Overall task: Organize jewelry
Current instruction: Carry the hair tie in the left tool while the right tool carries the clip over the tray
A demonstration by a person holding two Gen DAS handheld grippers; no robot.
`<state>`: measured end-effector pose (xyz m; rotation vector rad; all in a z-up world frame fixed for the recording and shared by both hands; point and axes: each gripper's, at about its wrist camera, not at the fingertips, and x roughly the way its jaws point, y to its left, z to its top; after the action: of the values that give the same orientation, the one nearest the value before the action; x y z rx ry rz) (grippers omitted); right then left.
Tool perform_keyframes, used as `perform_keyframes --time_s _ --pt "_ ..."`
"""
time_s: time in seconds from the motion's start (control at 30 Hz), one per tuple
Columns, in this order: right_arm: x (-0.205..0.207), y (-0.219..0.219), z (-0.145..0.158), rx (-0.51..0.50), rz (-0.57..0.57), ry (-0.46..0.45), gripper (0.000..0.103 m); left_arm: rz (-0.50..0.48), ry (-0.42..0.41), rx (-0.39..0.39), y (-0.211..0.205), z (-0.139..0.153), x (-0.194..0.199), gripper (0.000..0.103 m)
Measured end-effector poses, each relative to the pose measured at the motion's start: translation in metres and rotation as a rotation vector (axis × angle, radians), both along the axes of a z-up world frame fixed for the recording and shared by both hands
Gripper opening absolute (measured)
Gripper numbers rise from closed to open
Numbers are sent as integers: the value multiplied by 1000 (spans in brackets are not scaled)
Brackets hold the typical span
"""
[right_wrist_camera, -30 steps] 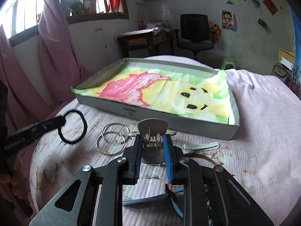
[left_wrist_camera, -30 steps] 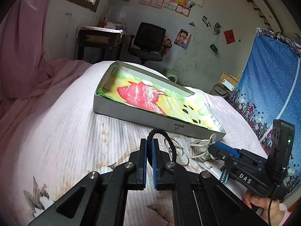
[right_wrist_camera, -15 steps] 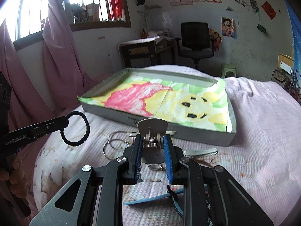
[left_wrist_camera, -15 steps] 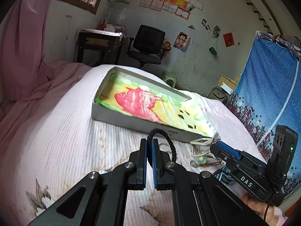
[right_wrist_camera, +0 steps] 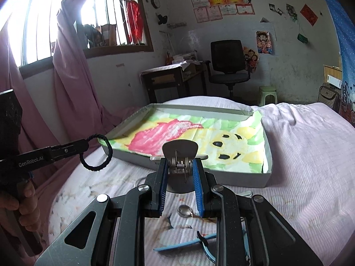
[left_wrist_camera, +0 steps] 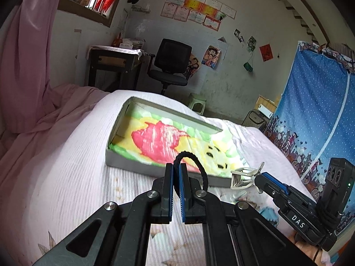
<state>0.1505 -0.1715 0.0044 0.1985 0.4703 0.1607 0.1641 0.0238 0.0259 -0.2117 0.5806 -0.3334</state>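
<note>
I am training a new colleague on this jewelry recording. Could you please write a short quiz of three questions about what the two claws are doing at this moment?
1. Multiple choice: what does the left claw hold? A) a metal ring B) the black hair tie C) a blue strap
2. True or false: the metal hair clip already lies inside the gray tray.
3. Fill in: the tray is lined with a cloth whose large patch beside the yellow face is coloured ____.

Key
1. B. The tie is pinched between the pads, its loop hanging free.
2. False. The right claw grips the clip in front of the tray.
3. Red.
</note>
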Motion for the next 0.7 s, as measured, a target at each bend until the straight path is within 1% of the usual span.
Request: perform_keyframes --time_s 0.13,0.2,0.33,0.47,0.7 --pt "14 3 14 9 12 -16 20 14 -23 -11 0 13 16 5" --pt "25 6 19 9 19 -26 20 21 -34 2 0 18 28 5" --pt "61 14 27 12 34 -21 20 50 -33 36 4 21 56 5" --pt "95 20 19 39 29 21 20 71 -13 74 9 15 81 5" --pt "131 24 -5 74 0 102 20 81 46 139 7 -4 119 5"
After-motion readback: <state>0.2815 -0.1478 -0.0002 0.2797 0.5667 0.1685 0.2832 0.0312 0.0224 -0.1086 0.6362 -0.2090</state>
